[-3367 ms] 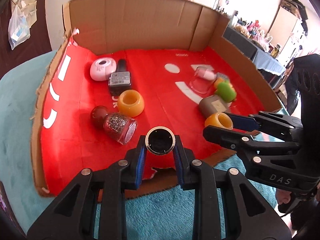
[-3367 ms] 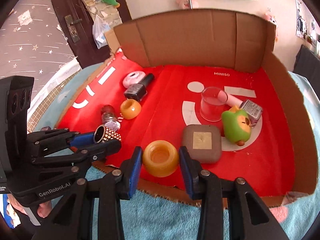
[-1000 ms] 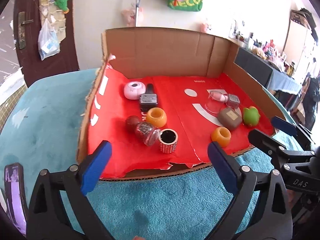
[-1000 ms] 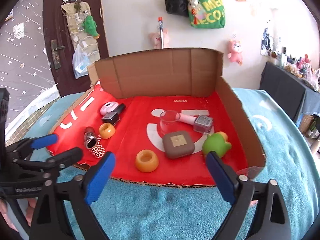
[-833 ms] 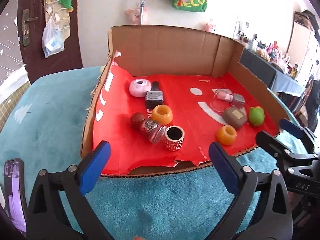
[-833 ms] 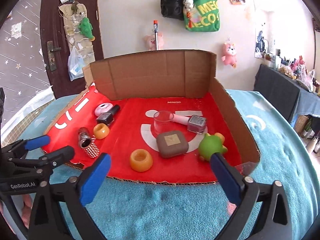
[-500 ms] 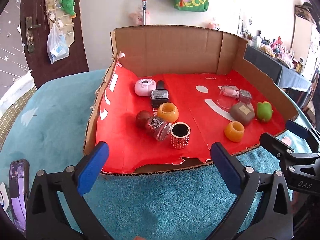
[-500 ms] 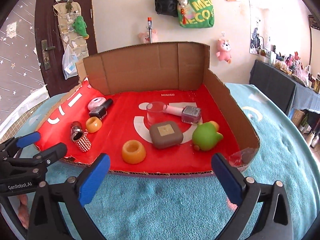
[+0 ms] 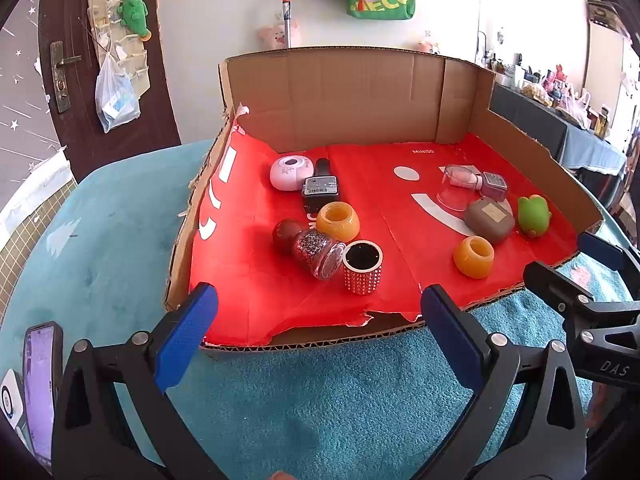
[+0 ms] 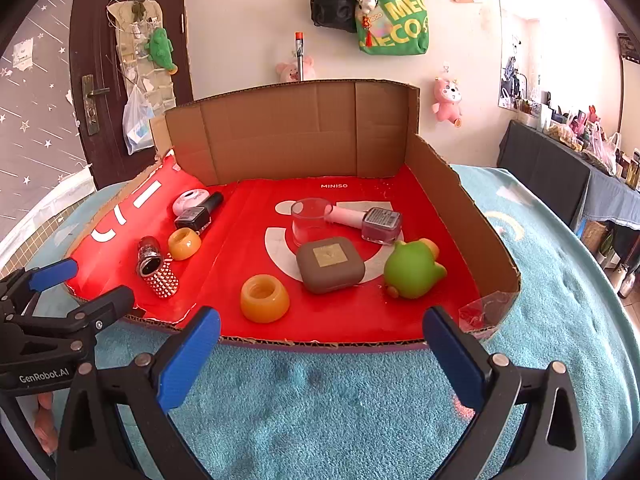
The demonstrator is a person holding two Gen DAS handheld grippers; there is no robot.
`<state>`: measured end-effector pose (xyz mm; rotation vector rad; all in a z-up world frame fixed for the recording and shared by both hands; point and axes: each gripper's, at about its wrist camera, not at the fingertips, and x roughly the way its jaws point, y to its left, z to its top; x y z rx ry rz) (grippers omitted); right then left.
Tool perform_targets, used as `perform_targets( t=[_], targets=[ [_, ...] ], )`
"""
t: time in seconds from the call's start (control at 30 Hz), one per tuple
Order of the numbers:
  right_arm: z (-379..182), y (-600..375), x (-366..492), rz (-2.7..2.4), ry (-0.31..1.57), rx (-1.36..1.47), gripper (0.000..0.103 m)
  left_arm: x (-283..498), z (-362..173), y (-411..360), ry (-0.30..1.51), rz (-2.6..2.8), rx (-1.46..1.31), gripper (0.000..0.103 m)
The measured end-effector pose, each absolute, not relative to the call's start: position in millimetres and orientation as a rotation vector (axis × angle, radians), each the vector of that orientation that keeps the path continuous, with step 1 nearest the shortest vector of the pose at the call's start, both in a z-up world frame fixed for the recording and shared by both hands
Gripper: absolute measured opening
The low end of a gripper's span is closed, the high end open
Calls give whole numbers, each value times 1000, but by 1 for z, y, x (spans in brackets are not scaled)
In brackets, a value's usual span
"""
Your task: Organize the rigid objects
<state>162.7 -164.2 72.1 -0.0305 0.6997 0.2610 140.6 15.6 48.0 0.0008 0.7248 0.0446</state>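
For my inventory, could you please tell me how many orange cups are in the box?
2: one orange cup on the left by the black bottle, the other orange cup near the front edge.

Both the left gripper (image 9: 318, 326) and right gripper (image 10: 320, 342) are black angular frames with silver screws behind blue-padded jaws, white lettering marking their sides

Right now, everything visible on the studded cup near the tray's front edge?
The studded cup is a short cylinder wrapped in rows of small shiny studs over a reddish body, with a pale rim and a dark, seemingly empty inside. It stands upright, mouth up, on the red liner near the torn front edge. The tipped glitter bottle leans against its left side.
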Motion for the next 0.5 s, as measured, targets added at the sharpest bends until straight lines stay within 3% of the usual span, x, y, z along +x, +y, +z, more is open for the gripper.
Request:
perform_targets(
  t=[0.5],
  targets=[
    [83,-179,136,286,696,-18,103,113,58,20,713,27,-53,103]
  ],
)
